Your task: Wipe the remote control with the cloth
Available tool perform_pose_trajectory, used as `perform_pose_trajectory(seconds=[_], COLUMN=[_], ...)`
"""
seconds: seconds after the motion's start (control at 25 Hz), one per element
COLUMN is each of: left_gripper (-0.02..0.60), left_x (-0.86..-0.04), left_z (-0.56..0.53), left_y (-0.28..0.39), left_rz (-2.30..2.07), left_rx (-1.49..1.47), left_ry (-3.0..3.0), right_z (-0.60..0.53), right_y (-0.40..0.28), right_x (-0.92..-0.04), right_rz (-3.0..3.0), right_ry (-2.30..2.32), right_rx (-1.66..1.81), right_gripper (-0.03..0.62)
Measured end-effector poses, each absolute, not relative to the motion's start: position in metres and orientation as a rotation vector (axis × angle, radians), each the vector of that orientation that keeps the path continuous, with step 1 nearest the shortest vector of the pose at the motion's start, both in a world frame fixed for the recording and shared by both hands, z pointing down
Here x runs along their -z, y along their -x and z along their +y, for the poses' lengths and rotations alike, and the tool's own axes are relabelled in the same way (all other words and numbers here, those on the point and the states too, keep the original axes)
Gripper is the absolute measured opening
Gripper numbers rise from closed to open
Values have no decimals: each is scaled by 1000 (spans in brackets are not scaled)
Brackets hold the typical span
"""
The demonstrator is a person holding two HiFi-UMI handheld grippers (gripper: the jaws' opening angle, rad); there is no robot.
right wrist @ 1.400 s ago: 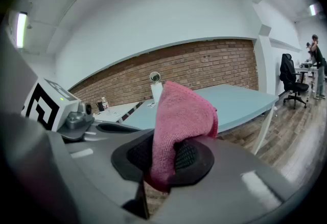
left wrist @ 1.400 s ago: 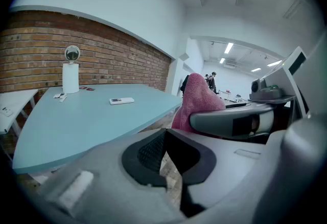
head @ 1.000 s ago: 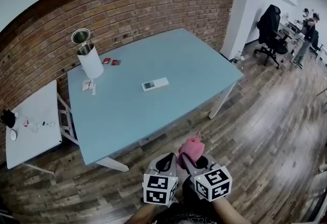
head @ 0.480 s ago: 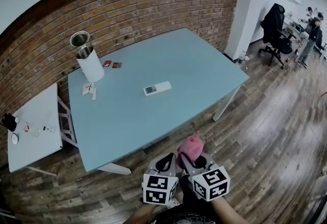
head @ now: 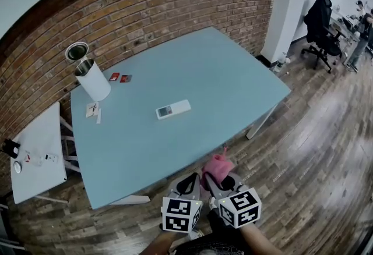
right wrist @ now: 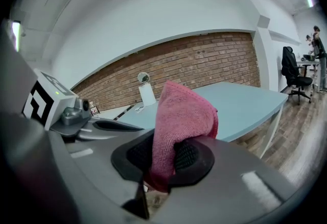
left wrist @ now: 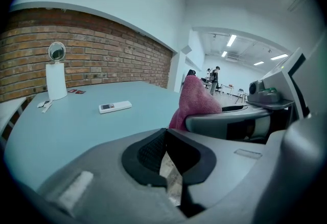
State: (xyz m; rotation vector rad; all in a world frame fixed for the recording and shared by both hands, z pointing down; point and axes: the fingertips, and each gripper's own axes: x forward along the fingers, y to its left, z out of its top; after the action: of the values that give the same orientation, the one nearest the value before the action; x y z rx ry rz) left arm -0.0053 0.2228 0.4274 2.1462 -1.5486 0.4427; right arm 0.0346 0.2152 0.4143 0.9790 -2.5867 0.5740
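Blue table (head: 233, 85) sits nearer than before, right tongs (head: 217, 183) clamping pink cloth (head: 218, 166) (left tongs (head: 189, 183) closed, empty).

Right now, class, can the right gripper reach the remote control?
Probably not yet: the right gripper, shut on the pink cloth, sits short of the table edge, the remote control mid-table. Nothing blocks the way.

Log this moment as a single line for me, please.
left gripper: shut, empty | right gripper: shut on pink cloth | remote control: on table, untouched
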Motion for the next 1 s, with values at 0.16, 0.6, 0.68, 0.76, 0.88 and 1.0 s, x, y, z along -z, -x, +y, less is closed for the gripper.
perform_pose_trajectory(seconds=[0.16,0.6,0.68,0.76,0.88,1.0], left_gripper=[0,2,2,2,2,2], left_x=[-438,-449,-450,-452,-455,-459], left_z=[193,119,112,107,103,99], left_y=[-4,-1,4,9,17,24], left_rz=[-1559,-1674,-1709,-1729,-1740,-1734], left_rx=[-460,-488,-499,-517,-541,-567], left_ry=[-2123,-2012,-1992,-1975,-1954,-1929], right_z=[185,106,96,89,85,80], right_y=[-41,-36,-33,-29,-21,-14], right_x=[-427,-438,-439,-442,-443,-445], right_rz=[-2590,-2630,-2636,-2638,-2643,-2639], right_ry=[-942,-779,-748,-724,-688,-666], right_rx=[-604,-633,-643,-659,-674,-686], right_gripper=[66,66,66,66,66,66])
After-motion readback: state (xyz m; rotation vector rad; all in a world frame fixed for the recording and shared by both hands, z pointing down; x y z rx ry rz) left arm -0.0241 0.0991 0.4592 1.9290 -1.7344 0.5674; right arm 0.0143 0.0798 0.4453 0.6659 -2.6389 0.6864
